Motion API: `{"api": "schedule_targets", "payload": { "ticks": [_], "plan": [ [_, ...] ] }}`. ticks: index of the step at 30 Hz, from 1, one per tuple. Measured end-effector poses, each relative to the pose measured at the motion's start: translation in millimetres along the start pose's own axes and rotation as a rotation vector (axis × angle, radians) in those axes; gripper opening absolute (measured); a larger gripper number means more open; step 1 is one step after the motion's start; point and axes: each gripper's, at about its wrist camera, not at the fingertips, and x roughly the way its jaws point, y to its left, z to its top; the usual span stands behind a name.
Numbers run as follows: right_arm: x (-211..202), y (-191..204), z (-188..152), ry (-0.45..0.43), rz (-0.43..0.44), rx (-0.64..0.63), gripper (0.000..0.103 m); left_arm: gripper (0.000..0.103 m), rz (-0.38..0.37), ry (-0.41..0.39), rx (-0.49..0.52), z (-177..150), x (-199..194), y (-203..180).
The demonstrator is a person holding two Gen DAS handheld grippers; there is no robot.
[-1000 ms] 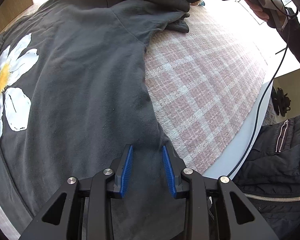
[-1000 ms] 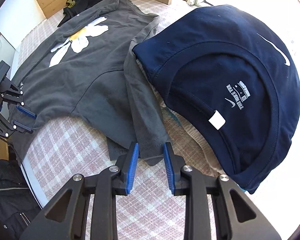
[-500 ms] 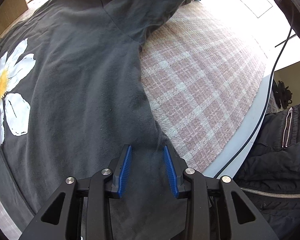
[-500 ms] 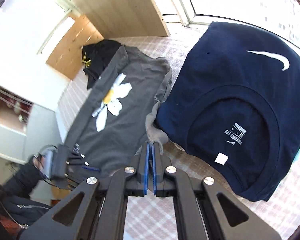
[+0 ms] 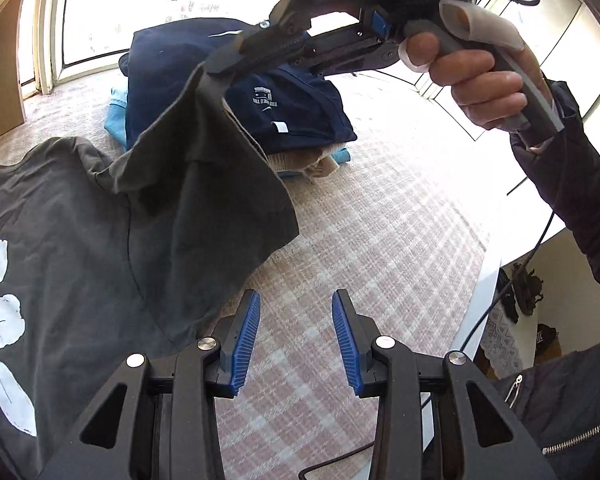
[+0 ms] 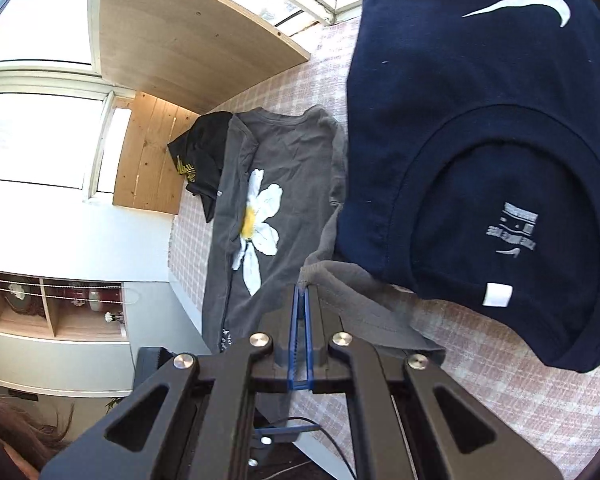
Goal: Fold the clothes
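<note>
A dark grey T-shirt (image 5: 80, 240) with a white daisy print (image 5: 0, 320) lies flat on the plaid cloth (image 5: 380, 220). One sleeve (image 5: 220, 168) is lifted off the cloth. My right gripper (image 5: 216, 68), held by a hand (image 5: 472, 76), is shut on that sleeve's hem. In the right wrist view the right gripper (image 6: 302, 292) pinches the grey sleeve edge (image 6: 352, 288), with the T-shirt (image 6: 268, 152) spread beyond it. My left gripper (image 5: 296, 300) hovers over bare plaid cloth beside the shirt. Its jaws are opening, with nothing between them.
A navy shirt (image 6: 480, 140) tops a pile with beige and light-blue clothes (image 5: 324, 160) just right of the grey one. A black garment (image 6: 200, 152) lies at the far side by a wooden board (image 6: 180, 28). The white table edge (image 5: 480, 300) and a cable run at right.
The right gripper shut on the grey sleeve, rolled and raised it off the cloth. The left gripper came off the shirt, rose over the plaid cloth, and its jaws spread wider.
</note>
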Motion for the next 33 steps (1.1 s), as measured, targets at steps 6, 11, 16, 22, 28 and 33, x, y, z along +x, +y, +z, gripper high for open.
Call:
{"api": "schedule_targets", "payload": {
  "ticks": [6, 11, 16, 22, 28, 33],
  "plan": [
    [32.4, 45.4, 4.5, 0.053, 0.029, -0.079, 0.003, 0.036, 0.046, -0.007, -0.062, -4.7, -9.6, 2.6],
    [64.6, 58.8, 24.7, 0.085, 0.07, -0.029, 0.003, 0.036, 0.037, -0.078, -0.16, -4.8, -22.0, 31.2],
    [108.6, 63.8, 49.9, 0.112, 0.077, 0.056, 0.003, 0.04, 0.013, -0.133, -0.256, -18.1, -38.4, 68.3],
    [179.0, 65.5, 85.0, 0.16, -0.078, 0.067, 0.006, 0.04, -0.002, -0.142, -0.463, -56.1, -42.0, 126.0],
    [210.2, 79.6, 101.0, 0.356, -0.237, -0.159, 0.017, 0.04, 0.01, -0.11, -0.506, -69.8, -25.7, 128.3],
    [170.7, 77.0, 65.9, 0.316, -0.424, -0.274, 0.033, 0.04, 0.074, -0.058, -0.38, -58.1, -25.0, 105.1]
  ]
}}
